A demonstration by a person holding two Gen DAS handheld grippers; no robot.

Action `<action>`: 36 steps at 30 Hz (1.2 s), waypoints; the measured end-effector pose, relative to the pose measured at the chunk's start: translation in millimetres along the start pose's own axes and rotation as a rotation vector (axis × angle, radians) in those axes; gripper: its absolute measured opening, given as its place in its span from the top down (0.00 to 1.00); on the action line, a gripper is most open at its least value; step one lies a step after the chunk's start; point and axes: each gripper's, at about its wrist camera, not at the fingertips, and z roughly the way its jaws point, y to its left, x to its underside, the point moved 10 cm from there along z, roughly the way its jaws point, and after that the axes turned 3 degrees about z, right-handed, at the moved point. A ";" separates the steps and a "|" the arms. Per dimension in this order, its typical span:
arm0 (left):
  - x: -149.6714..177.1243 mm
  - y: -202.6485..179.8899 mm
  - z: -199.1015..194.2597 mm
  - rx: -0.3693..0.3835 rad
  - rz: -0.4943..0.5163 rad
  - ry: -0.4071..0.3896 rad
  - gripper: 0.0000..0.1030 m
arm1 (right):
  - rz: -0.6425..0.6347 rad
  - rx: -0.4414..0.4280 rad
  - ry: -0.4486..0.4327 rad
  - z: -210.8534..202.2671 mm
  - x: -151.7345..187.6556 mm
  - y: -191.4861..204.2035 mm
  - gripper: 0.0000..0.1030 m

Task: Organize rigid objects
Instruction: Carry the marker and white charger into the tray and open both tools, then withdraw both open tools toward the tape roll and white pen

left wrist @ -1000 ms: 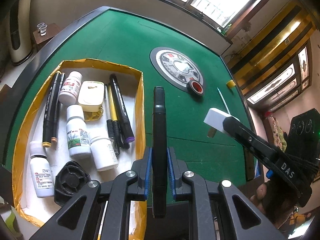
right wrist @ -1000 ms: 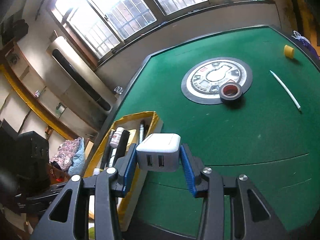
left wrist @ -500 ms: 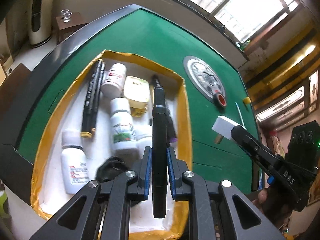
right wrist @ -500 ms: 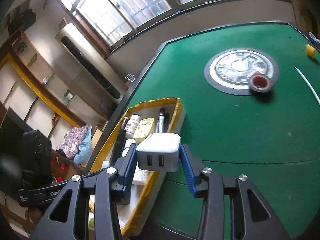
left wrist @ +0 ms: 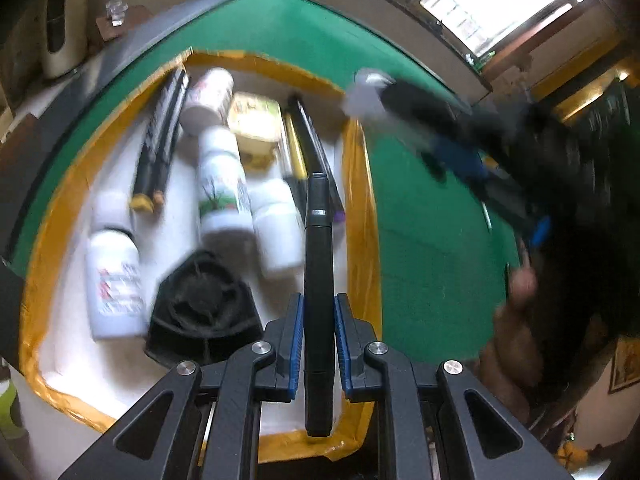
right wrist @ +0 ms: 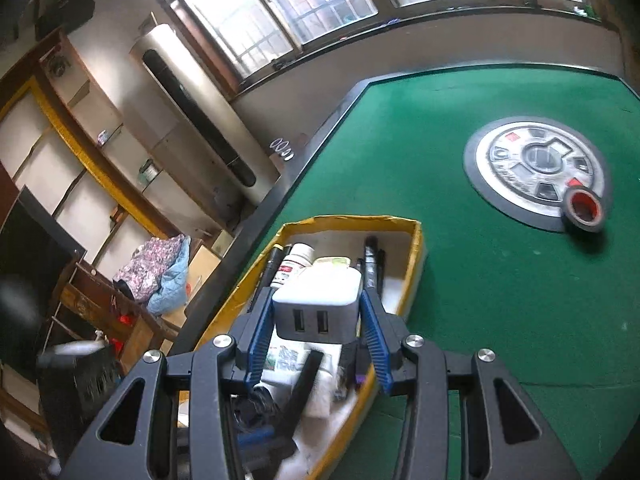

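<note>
My left gripper [left wrist: 318,320] is shut on a long black marker [left wrist: 319,264] and holds it over the right side of the yellow-rimmed white box [left wrist: 362,184]. The box holds several white bottles [left wrist: 222,184], black pens [left wrist: 158,148], a cream case [left wrist: 256,120] and a black fan [left wrist: 202,312]. My right gripper [right wrist: 318,320] is shut on a white USB charger [right wrist: 318,300] and hovers over the box's [right wrist: 414,252] near end. In the left wrist view the charger [left wrist: 366,96] is blurred, above the box's far right corner. The black marker [right wrist: 302,384] shows below the charger.
The box sits at the left edge of a green felt table [right wrist: 500,300]. A round grey dial plate [right wrist: 536,172] with a red tape roll [right wrist: 584,212] lies further out on the felt. Shelves and a standing air conditioner [right wrist: 200,116] are beyond the table edge.
Both grippers have moved left over the box. The marker now hangs above the box's right side, and the charger has come from over the felt to over the box.
</note>
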 end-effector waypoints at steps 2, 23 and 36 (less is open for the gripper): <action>4.7 -2.9 2.3 0.005 0.014 0.007 0.86 | -0.010 0.001 0.017 9.0 -1.2 2.0 0.59; 20.8 -11.0 17.8 -0.086 0.096 -0.035 0.79 | -0.020 0.060 0.101 47.1 22.5 -18.3 0.57; 34.3 -10.5 -11.4 0.012 0.032 -0.144 0.43 | 0.044 -0.095 -0.016 -8.8 18.6 -1.8 0.44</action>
